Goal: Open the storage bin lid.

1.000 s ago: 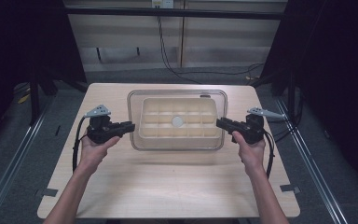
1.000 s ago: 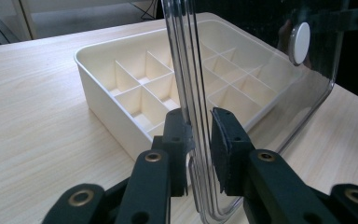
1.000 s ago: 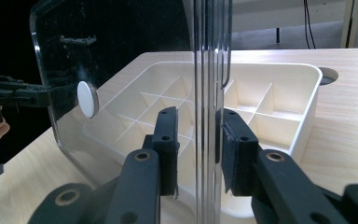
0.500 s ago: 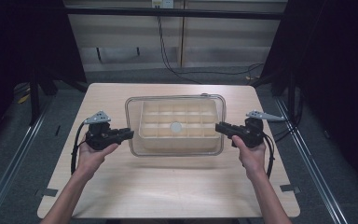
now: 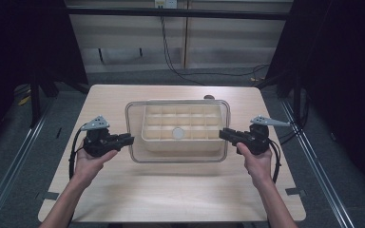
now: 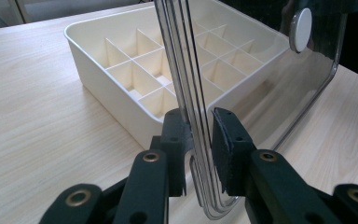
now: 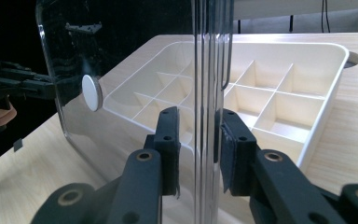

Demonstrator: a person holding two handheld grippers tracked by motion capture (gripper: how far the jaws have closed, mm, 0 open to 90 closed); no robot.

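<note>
Your left gripper [image 5: 123, 139] has the left edge of the clear lid [image 5: 135, 142] between its jaws. In the left gripper view the jaws [image 6: 200, 140] stand close on either side of the lid's [image 6: 261, 93] rim, nearly closed, though you cannot tell whether both pads press on it. Your right gripper [image 5: 227, 135] meets the lid's right edge the same way. In the right gripper view its jaws [image 7: 200, 149] sit narrowly apart around the rim of the lid [image 7: 121, 60], and firm contact is again unclear.

The lid is held above the cream divided tray [image 5: 180, 142], which rests on the wooden surface [image 5: 171, 190] near its middle. In the high view the lid spans wider than the tray and overhangs it on the left, right and near sides. A white round knob [image 5: 177, 133] sits at the lid's centre. Both gripper views show the tray's [image 6: 121, 60] empty compartments [image 7: 279, 107] just beyond the lid's edge.
</note>
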